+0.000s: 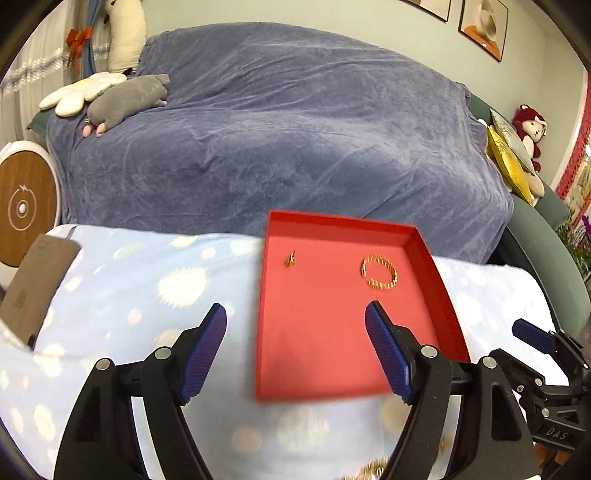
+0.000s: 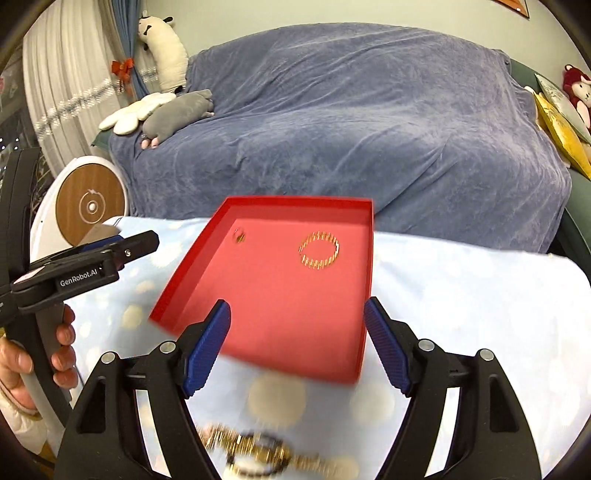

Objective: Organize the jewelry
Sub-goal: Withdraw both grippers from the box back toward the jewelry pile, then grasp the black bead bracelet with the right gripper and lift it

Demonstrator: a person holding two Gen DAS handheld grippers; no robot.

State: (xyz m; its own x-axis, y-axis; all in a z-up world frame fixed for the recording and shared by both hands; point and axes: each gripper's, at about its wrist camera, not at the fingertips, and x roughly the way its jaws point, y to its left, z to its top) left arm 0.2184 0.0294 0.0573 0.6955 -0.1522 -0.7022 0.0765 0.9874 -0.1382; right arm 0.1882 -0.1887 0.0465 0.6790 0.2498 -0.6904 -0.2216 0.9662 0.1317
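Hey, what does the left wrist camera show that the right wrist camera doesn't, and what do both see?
Only the left wrist view shows the brown card at the table's left edge and the framed pictures on the wall. Only the right wrist view shows the blurred pile of chains on the cloth near the right tool, plus the hand holding the left tool. Both show the red tray with a gold bracelet and a small gold piece, and both tools open.

Even indoor light, soft shadows, strong fisheye warp w/ dark corners, motion blur near bottom.
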